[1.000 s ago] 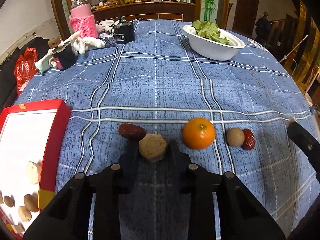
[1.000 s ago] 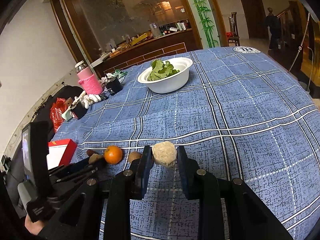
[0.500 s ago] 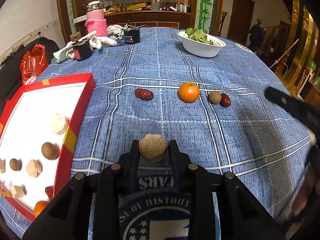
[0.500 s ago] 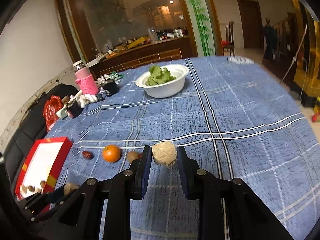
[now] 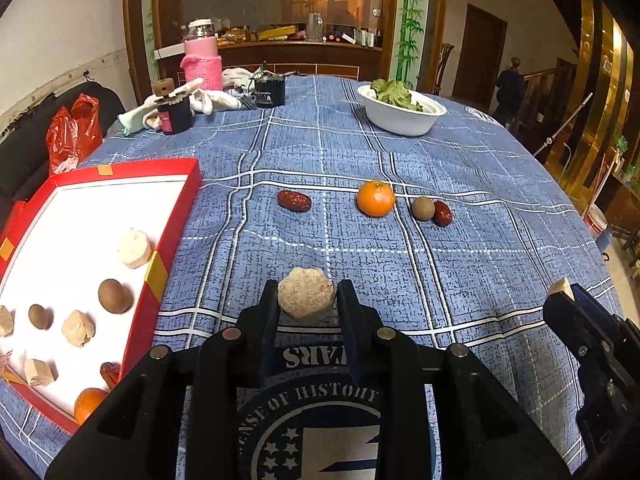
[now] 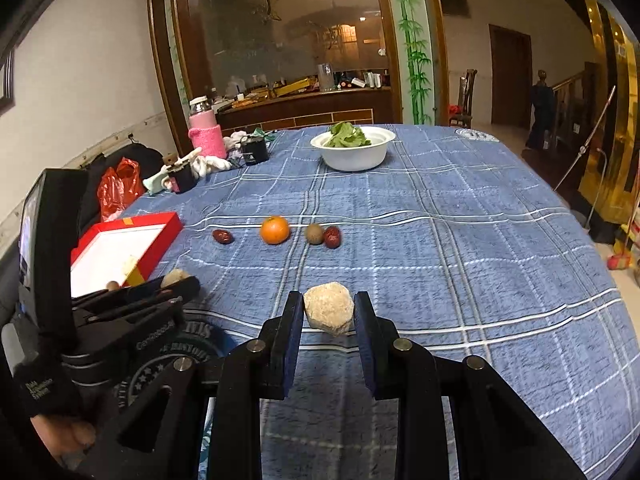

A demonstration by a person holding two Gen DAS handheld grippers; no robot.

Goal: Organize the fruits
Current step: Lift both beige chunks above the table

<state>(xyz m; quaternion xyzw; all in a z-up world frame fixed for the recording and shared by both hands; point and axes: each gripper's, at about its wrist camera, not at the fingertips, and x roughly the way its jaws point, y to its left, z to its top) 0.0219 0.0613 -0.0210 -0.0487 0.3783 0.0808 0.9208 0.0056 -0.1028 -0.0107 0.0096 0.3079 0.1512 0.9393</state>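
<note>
- Your left tool (image 5: 307, 300) is still clenched on a tan lump (image 5: 306, 291), now pulled farther back from the fruit row than a second ago.
- Your right tool (image 6: 327, 312) keeps gripping its pale lump (image 6: 329, 312), also lifted.
- The red tray (image 5: 172, 216) shows more fully at left.
- On the tabletop (image 5: 460, 248), the orange (image 5: 375, 198) stays put.

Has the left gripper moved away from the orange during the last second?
Yes. The left gripper has pulled back toward the person: the orange was beside its tips, now lies well ahead.
</note>
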